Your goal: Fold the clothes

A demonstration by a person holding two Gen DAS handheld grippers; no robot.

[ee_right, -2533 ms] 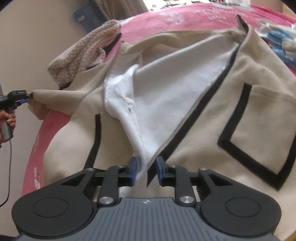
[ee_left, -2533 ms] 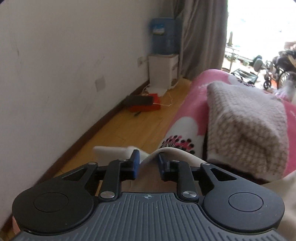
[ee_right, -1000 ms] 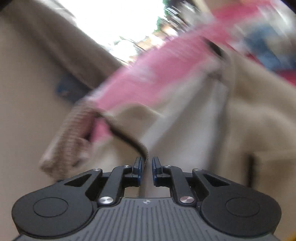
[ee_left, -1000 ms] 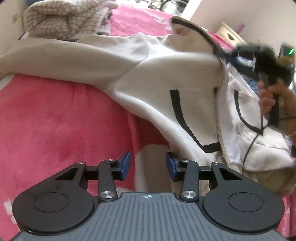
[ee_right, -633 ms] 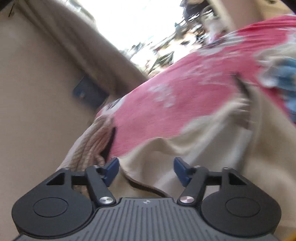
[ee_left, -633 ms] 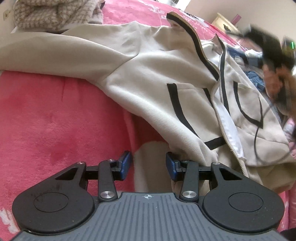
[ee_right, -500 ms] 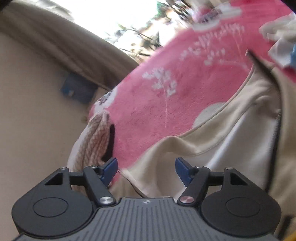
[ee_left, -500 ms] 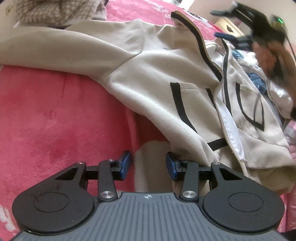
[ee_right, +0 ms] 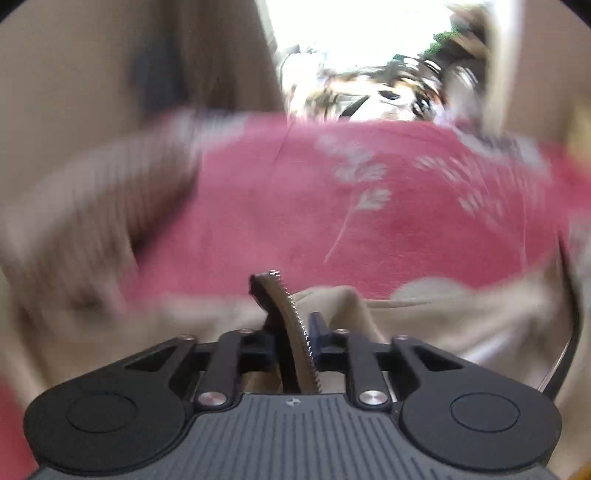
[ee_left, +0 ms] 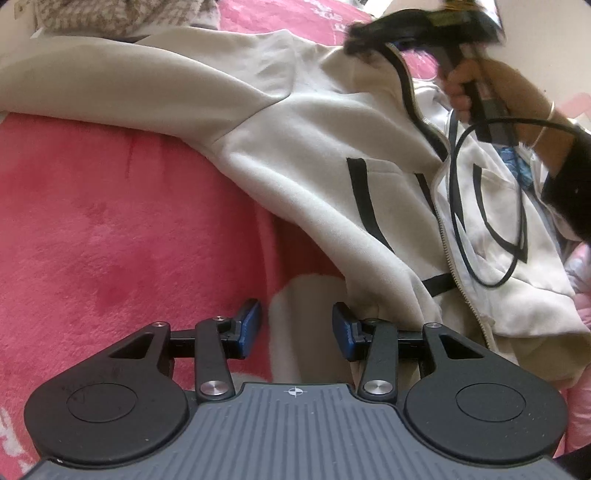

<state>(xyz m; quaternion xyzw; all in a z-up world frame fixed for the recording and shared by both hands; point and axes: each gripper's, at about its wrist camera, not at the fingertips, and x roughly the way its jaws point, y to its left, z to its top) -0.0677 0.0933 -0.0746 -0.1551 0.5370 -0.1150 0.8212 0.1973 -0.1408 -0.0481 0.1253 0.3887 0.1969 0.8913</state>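
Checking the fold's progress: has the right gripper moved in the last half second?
Yes. The right gripper has come down from above the cream zip jacket onto its collar edge, shut on the zipper edge.

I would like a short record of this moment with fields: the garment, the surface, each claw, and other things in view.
garment: cream zip jacket with black trim, spread out, front partly open
surface: pink blanket
left claw: open, empty, low over the blanket beside the jacket hem
right claw: shut on the jacket's zipper edge near the collar
right hand: grips the claw handle, with a black cable looping down over the jacket
other: knitted beige garment at the far edge
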